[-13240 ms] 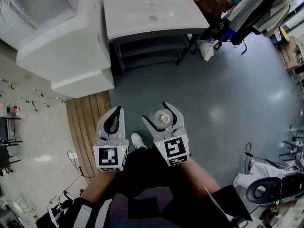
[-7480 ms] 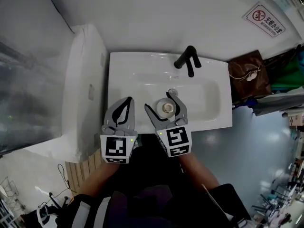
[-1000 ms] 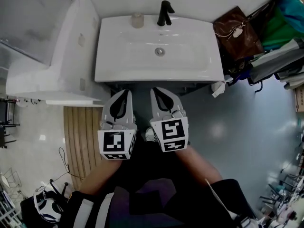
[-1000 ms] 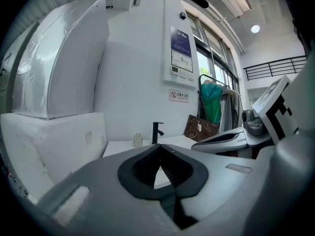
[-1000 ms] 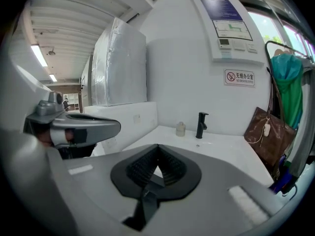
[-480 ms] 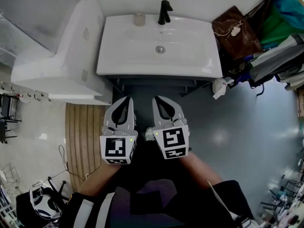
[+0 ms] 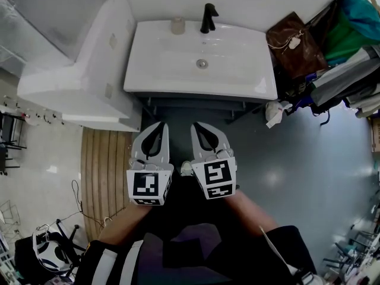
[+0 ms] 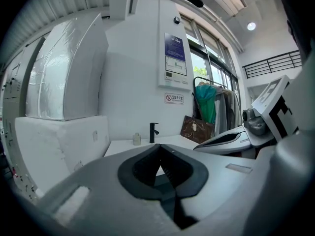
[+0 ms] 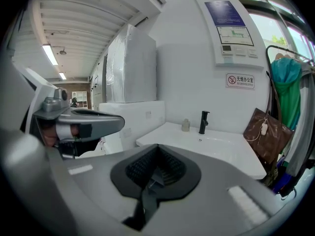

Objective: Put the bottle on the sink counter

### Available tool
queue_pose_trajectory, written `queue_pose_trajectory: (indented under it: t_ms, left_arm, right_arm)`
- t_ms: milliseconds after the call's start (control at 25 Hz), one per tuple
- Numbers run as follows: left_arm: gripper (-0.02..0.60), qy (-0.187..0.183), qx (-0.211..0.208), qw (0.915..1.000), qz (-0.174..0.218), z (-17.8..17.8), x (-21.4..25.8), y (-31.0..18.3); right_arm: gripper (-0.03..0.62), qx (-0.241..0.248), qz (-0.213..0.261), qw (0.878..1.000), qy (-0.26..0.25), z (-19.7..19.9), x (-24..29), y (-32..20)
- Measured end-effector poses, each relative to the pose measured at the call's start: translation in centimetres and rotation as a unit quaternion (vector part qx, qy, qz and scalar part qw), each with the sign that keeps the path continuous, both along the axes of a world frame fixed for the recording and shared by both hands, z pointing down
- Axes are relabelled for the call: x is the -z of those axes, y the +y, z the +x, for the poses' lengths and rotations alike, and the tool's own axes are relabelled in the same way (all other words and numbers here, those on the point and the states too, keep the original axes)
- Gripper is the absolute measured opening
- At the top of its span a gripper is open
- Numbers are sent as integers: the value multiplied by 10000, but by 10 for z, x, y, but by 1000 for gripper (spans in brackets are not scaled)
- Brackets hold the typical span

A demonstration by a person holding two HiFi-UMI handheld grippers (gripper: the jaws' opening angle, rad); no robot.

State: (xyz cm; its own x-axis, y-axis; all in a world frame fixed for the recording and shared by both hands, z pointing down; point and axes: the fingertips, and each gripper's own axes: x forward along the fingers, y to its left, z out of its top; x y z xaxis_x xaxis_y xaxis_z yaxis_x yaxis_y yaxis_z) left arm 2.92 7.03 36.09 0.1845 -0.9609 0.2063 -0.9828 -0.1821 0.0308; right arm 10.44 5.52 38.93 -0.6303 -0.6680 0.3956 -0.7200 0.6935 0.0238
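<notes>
Grey floor [image 7: 285,141] fills most of the head view, smooth and lightly glossy. White wrapped blocks [image 7: 89,58] stand along its left side, stepped in height and touching the left end of the sink counter [image 7: 154,70]. That counter is a white slab set against the back wall, with a shallow basin and a round drain [image 7: 202,64] near its middle. A wooden slat mat [image 7: 104,165] lies on the floor just beside the lowest block. At the counter's right end a brown bag [image 7: 294,40] hangs next to green clothing [image 7: 356,16].

Below the counter's front edge, over the bare floor and well apart from the counter, the two grippers hang side by side. The left gripper [image 7: 160,126] has its jaws pressed together on nothing, as the left gripper view shows [image 8: 158,149]. The right gripper [image 7: 197,126] is likewise clenched and empty [image 9: 157,147]. Both point toward the sink.

A black faucet [image 7: 207,18] rises at the back middle of the counter. The bottle [image 7: 177,25], small and pale, stands upright on the counter's back edge just left of the faucet, close to the wall. It shows in both gripper views [image 8: 136,139] [image 9: 185,125], apart from either tool.
</notes>
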Motion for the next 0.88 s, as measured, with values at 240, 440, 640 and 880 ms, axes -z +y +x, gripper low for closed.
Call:
queue_pose_trajectory:
  t_ms: [240, 440, 640, 880]
  left_arm:
    - [3, 5, 2, 10000, 2, 3, 1, 1]
    - [2, 4, -38, 10000, -39, 6, -1, 1]
    - [2, -7, -127, 9999, -80, 14, -2, -1]
    - [2, -6, -139, 9999, -82, 15, -3, -3]
  right_arm:
    - [0, 5, 19, 10000, -21, 4, 2, 1]
    - [0, -43, 1, 10000, -27, 9, 0, 0]
    - [0, -44, -48, 10000, -39, 11, -3, 2]
    - [0, -76, -50, 9999, -46, 13, -4, -1]
